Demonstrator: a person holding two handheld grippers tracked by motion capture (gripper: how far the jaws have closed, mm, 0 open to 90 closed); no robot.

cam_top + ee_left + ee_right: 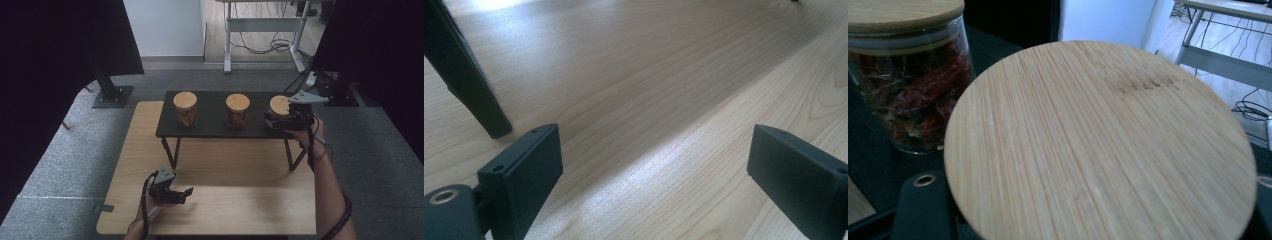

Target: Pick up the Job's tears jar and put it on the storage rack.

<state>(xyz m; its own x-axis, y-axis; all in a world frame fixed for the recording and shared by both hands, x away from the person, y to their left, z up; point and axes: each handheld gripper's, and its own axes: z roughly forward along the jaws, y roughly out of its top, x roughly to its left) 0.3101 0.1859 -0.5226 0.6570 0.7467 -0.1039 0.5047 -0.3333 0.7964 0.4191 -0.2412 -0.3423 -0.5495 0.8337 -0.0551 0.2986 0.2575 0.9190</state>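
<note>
Table (250,200) of light wood carries a low black shelf (215,127) with three glass jars under round wooden lids. Right gripper (280,120) is at the rightmost jar (278,106), at the right end of the shelf; its jaws stand on both sides of the jar, just under the lid (1098,145), but I cannot tell if they press the glass. Middle jar (237,112) with red dried content is just beside; left jar (185,109) is further. Left gripper (182,192) rests low over the bare table near the front edge, well apart from the jars, its jaws wide apart and holding nothing.
</note>
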